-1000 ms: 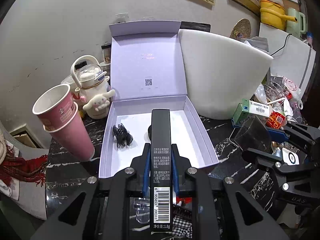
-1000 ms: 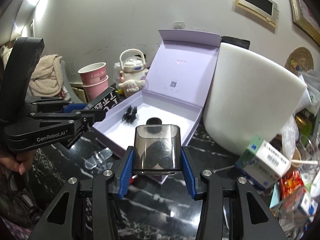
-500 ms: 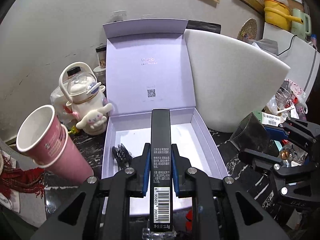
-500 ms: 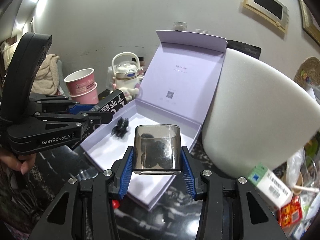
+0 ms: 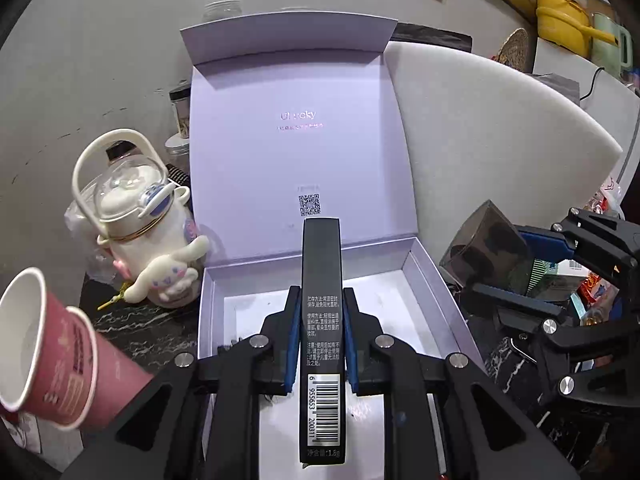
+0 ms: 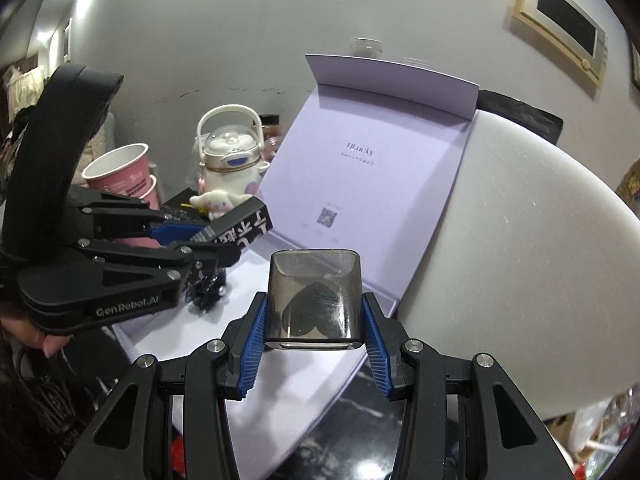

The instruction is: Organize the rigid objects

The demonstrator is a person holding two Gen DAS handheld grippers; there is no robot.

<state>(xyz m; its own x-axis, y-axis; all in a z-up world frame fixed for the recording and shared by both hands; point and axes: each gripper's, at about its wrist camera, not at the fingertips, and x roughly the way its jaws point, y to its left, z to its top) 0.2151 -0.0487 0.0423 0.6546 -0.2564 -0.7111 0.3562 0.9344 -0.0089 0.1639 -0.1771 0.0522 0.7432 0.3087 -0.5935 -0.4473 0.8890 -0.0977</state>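
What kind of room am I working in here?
Probably a lived-in home, kitchen or dining corner: a cluttered dark marble table, a character kettle beside stacked paper cups, and a yellow pot on a shelf.

Two handheld grippers of matte black plastic: left gripper (image 5: 320, 322), right gripper (image 6: 314, 330), each built from flat angular linkage arms with triangular cut-outs and round silver screw heads at the pivots. Blue ribbed pads (image 6: 251, 350) lining the inner faces of the fingers, finely toothed like a comb. White "GenRobot.AI" lettering along the side of the left one in the right wrist view, a thick curved black handle rising behind it, and fingertips of a hand (image 6: 38, 338) just showing beneath.
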